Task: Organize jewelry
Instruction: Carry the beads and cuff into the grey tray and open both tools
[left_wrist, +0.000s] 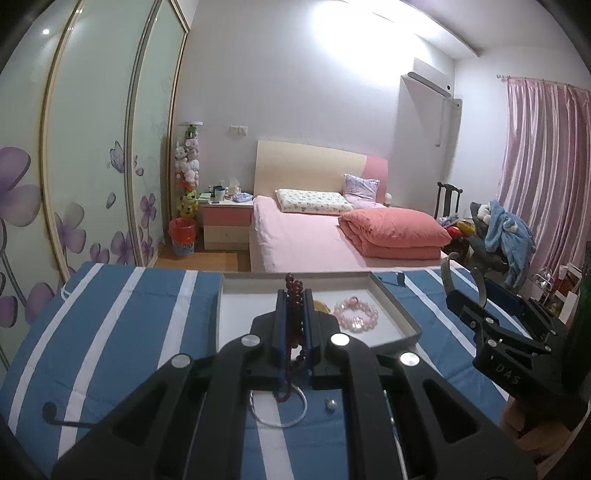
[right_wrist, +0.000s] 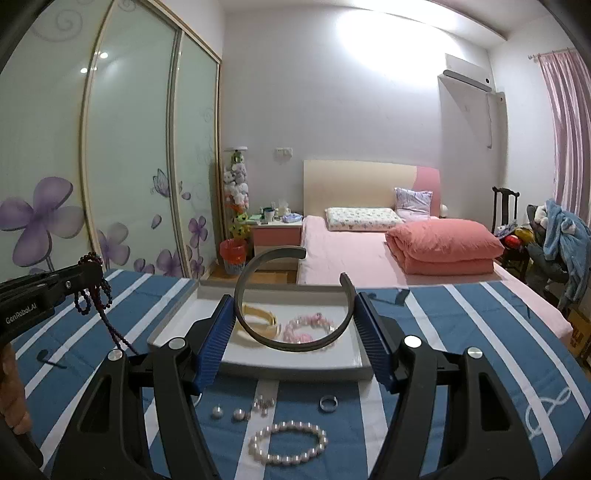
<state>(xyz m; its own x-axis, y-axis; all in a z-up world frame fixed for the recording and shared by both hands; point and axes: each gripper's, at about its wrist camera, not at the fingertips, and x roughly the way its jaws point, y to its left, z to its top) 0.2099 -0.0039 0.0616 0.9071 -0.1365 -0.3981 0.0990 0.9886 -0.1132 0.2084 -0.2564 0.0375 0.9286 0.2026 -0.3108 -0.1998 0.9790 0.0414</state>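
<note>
jewelry is partly sorted: the shallow white cardboard tray on the blue-and-white striped cloth already holds a pale yellow bangle and a pink bead bracelet. the left gripper is closed on a long strand of dark red beads, which hangs from its tips above the near edge of the tray. the right gripper has its blue pads spread wide and pressed against the sides of a grey open cuff bangle, held up over the tray. on the cloth, near the camera, lie a white pearl bracelet, a silver ring, small pearl studs and a thin white hoop, so much looks left to do.
</note>
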